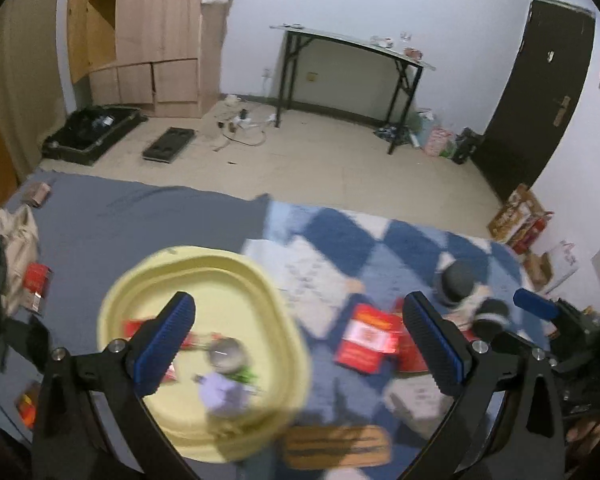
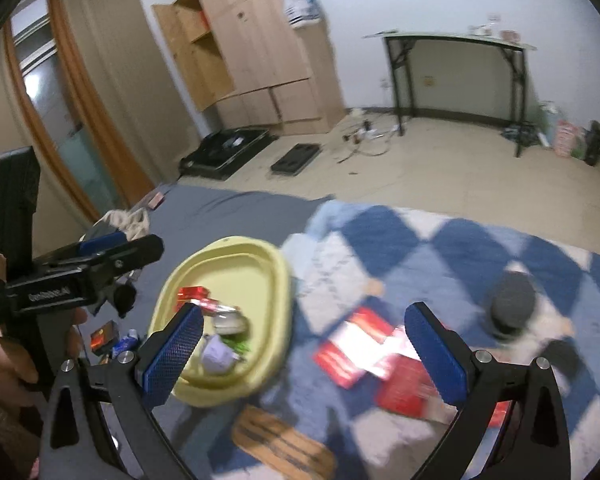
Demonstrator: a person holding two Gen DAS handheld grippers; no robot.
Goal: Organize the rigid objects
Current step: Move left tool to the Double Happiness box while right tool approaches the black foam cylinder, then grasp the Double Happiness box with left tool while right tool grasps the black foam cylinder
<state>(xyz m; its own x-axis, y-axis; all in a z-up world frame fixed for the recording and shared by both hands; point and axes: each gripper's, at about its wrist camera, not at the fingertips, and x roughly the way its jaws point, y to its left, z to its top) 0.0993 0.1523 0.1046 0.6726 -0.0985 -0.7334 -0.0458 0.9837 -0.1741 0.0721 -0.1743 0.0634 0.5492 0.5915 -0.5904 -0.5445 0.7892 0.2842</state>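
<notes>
A yellow basin (image 1: 284, 308) (image 2: 276, 280) sits on a bed and holds a red box (image 2: 192, 293), a round metal tin (image 1: 225, 356) (image 2: 230, 322) and a pale purple item (image 1: 220, 394) (image 2: 217, 354). Red boxes (image 1: 366, 338) (image 2: 358, 344) lie on the blue-and-white checked blanket (image 1: 380, 240) to its right. A dark round object (image 1: 458, 278) (image 2: 512, 308) lies further right. My left gripper (image 1: 300, 344) is open and empty above the basin's right edge. My right gripper (image 2: 304, 356) is open and empty above the red boxes. The views are blurred.
A brown wooden piece (image 1: 336, 446) (image 2: 284, 446) lies near the front. Clothes and small red packs (image 1: 36, 280) sit at the bed's left. Beyond the bed are a tiled floor, a wooden wardrobe (image 1: 156, 36), a black folding table (image 1: 352, 72) and a dark door (image 1: 540, 92).
</notes>
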